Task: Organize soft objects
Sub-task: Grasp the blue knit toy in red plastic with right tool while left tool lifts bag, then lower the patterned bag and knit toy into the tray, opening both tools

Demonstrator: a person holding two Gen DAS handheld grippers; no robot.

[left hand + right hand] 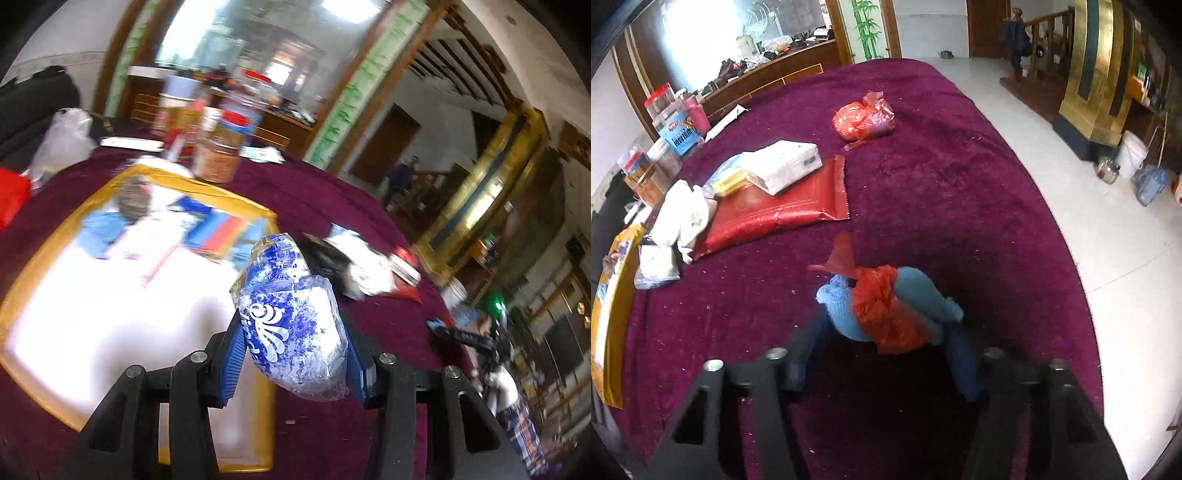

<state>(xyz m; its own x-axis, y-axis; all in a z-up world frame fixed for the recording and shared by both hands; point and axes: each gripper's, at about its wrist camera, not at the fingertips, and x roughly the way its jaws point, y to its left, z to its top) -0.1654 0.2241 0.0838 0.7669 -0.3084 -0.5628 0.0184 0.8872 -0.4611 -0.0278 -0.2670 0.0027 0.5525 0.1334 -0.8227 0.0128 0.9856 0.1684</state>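
The left gripper (291, 354) pinches a blue-and-white plastic packet (291, 325), upright with its long axis rising away from the jaws, over the table (325, 199) beside the yellow-rimmed tray (40, 266) holding blurred cloth items. The right gripper (882, 332) is clamped on a blue knit bundle (846, 314) wrapped in red plastic, lying crosswise between its pads near the table's near edge.

1. Your worktop (960, 192) wears a plum-coloured pile cloth, flecked with pale crumbs;
2. At its far left edge you have a cluster of clear jars (661, 110) with red lids, one with a blue label;
3. Beyond it, a wooden counter (783, 70) sits cluttered under a bright mirror;
4. On the pale tiled floor (1089, 221) to your right stand a white bucket (1131, 153) and a metal kettle (1108, 170), beside a gold pillar (1097, 74).
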